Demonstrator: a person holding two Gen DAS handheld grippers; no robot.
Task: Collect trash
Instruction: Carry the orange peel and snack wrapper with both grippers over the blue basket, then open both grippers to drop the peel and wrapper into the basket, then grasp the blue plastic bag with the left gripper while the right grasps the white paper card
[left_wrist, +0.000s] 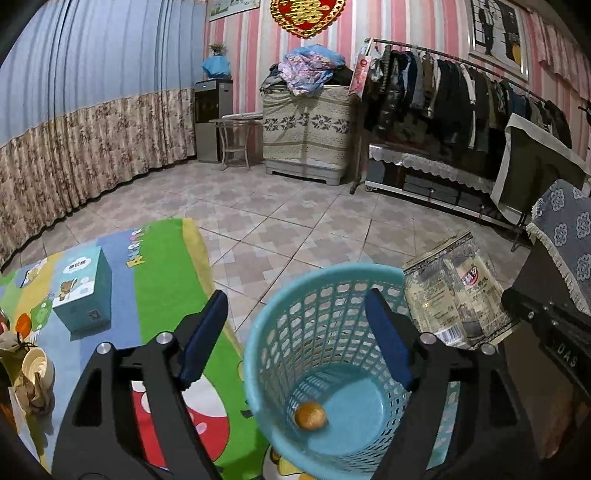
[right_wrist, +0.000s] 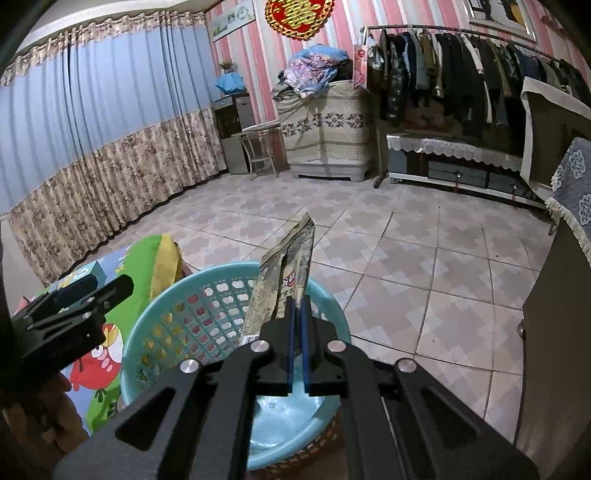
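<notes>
Right tool (right_wrist: 297, 306) is pinching the wrapper (right_wrist: 286, 273) above the basket (right_wrist: 207, 295); left tool (left_wrist: 295, 332) is hanging spread, empty. The wrapper is standing tall over the rim, so a release here is risking it catching the edge and falling to the floor.

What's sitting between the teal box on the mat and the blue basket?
Only the colourful play mat lies between the teal box and the blue basket; nothing stands on that stretch. The left wrist view shows it, partly behind a gripper finger.

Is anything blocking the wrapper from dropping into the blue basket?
Nothing visible does. The right gripper holds the wrapper just above the open basket, which holds only a small round brownish thing.
</notes>
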